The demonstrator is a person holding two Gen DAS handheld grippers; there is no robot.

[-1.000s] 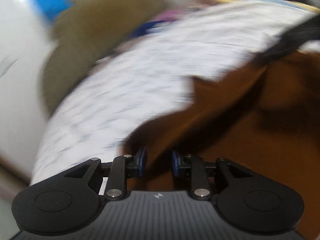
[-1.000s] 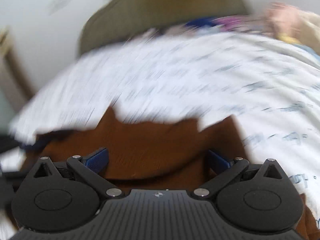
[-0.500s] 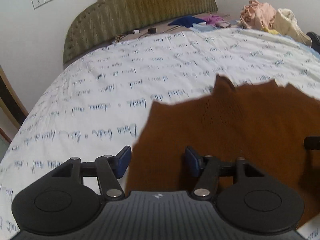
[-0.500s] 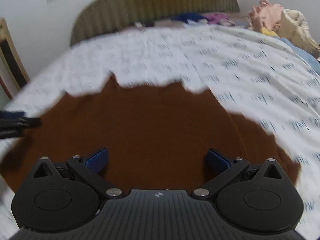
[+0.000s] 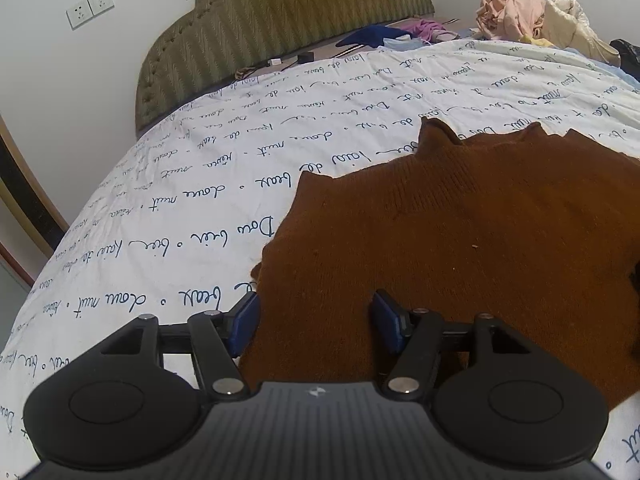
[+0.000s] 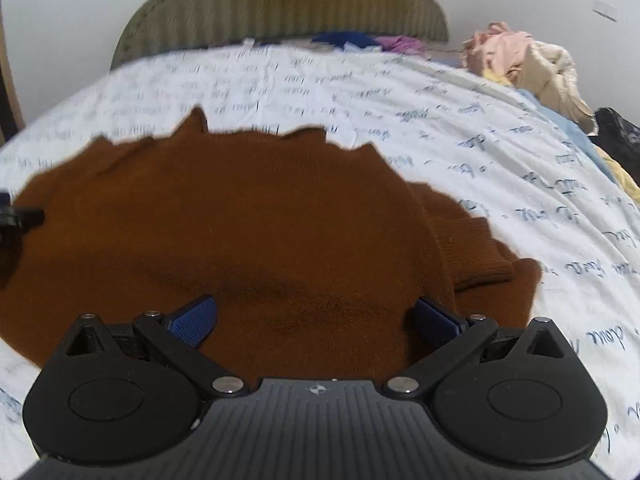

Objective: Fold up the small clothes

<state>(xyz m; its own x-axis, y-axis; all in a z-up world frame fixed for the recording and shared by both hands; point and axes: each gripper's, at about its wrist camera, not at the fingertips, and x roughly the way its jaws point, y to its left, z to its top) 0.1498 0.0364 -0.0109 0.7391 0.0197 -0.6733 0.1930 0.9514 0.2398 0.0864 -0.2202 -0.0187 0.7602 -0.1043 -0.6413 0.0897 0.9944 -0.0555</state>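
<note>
On the near part of the script-printed bedsheet (image 5: 168, 216), one brown knit sweater (image 5: 460, 240) is lying flat, its long axis running left to right. Both grippers are hovering spread and empty: the left gripper (image 5: 316, 320) over its left edge, the right gripper (image 6: 316, 316) over its near hem, the folded sleeve (image 6: 468, 248) lying far-right of it and nearer this hand.
</note>
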